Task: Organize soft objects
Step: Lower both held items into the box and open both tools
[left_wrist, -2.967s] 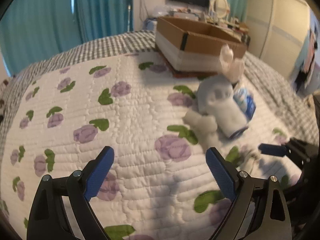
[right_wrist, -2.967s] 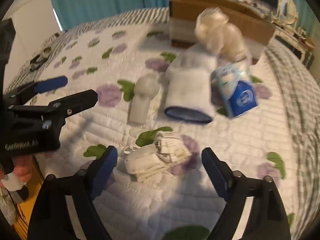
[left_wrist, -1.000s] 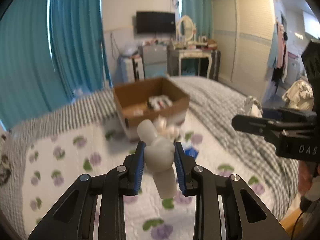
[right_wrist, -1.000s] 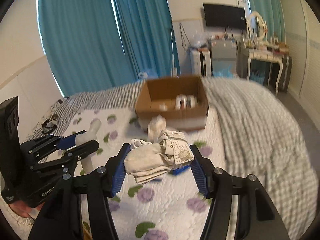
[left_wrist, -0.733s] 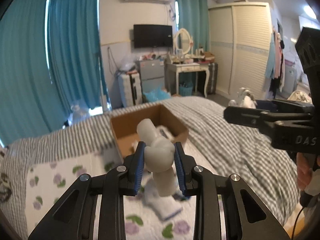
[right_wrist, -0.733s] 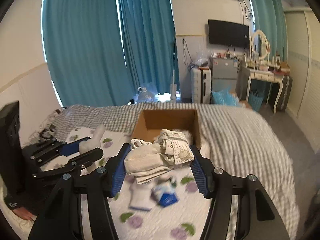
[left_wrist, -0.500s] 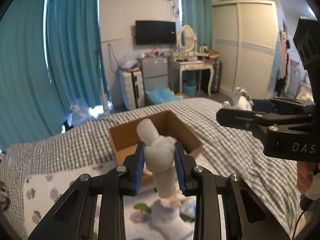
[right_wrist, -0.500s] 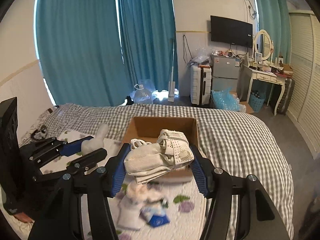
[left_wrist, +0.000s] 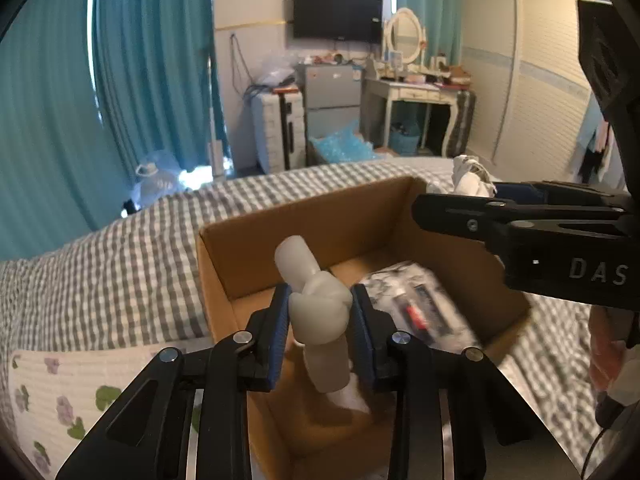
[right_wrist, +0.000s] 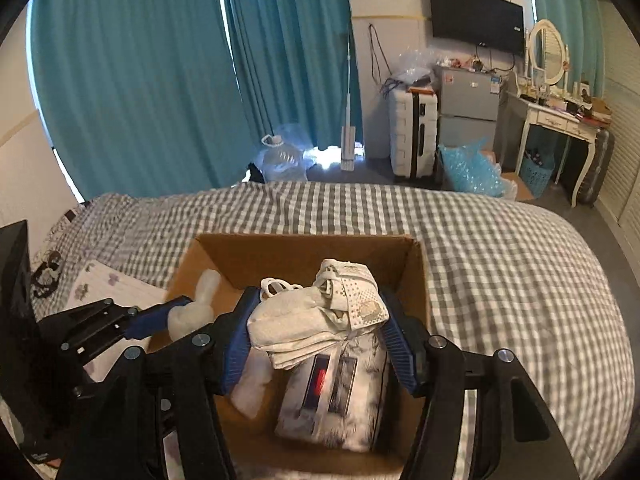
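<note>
My left gripper [left_wrist: 320,324] is shut on a white knotted soft roll [left_wrist: 316,304] and holds it above the open cardboard box [left_wrist: 224,268]. It also shows in the right wrist view [right_wrist: 192,316]. My right gripper [right_wrist: 320,340] is shut on a bundle of white cloth face masks [right_wrist: 316,316], held over the same box [right_wrist: 416,276]. Inside the box lies a white-and-black patterned packet [right_wrist: 340,396], also seen in the left wrist view [left_wrist: 420,304]. The right gripper crosses the left wrist view at the right [left_wrist: 520,216].
The box stands on a bed with a grey checked blanket [right_wrist: 500,280]. A floral quilt [left_wrist: 52,392] lies at the left. Teal curtains [right_wrist: 160,80], a suitcase [right_wrist: 412,136], a small fridge [right_wrist: 468,108] and a dressing table [right_wrist: 560,120] stand beyond the bed.
Both grippers closed on their soft objects, lifted them off the quilt and carried them forward. They now hang over the open box, which has come much closer.
</note>
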`<move>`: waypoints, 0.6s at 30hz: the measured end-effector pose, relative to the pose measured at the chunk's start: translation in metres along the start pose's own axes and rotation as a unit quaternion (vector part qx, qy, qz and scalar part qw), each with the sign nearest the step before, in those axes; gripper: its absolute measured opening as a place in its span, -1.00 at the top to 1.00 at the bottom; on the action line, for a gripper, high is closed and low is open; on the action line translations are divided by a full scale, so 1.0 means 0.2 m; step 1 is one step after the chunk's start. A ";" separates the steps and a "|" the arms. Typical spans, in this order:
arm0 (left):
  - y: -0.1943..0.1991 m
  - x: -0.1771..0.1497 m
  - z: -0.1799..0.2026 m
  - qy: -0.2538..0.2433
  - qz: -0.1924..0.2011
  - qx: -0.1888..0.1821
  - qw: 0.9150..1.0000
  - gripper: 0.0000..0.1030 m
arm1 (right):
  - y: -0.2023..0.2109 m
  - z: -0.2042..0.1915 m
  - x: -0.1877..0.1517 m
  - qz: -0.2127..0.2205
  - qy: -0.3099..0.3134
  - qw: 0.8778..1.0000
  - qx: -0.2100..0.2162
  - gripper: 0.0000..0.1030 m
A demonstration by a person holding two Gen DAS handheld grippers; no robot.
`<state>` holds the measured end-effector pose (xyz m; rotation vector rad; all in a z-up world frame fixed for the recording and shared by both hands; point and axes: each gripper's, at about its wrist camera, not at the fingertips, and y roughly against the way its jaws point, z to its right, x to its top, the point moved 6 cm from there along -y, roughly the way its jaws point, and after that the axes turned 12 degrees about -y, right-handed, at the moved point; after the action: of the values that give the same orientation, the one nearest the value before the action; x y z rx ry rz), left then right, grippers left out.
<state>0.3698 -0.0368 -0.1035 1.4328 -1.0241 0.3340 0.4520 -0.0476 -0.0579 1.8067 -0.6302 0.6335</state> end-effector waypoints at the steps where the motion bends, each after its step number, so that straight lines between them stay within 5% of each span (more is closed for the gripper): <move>1: -0.02 0.00 -0.01 0.006 -0.001 0.005 1.000 0.21 | -0.03 0.01 0.00 -0.002 -0.001 1.000 0.002 -0.30; 2: -0.03 0.00 -0.02 0.012 0.000 0.009 1.000 0.01 | -0.06 0.02 -0.01 -0.003 -0.004 1.000 0.002 -0.45; 3: -0.04 -0.01 -0.03 0.021 0.004 0.018 1.000 -0.43 | -0.08 0.04 0.00 -0.002 -0.005 1.000 -0.002 -0.58; 4: -0.03 -0.01 -0.04 0.031 0.016 0.027 0.999 -0.51 | -0.09 0.05 0.00 0.001 -0.007 1.000 -0.005 -0.62; 11: 0.06 0.02 -0.09 0.026 0.026 0.069 0.997 -0.51 | 0.08 0.10 0.02 0.033 -0.022 0.999 -0.001 -0.70; 18: 0.46 0.12 -0.13 0.031 0.062 0.076 0.995 -0.51 | 0.52 0.10 0.11 0.073 0.002 0.997 -0.003 -0.75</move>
<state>0.3248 -0.0067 -0.0208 1.4885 -1.0579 0.5543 0.3997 -0.0983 0.0206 1.7643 -0.7653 0.7312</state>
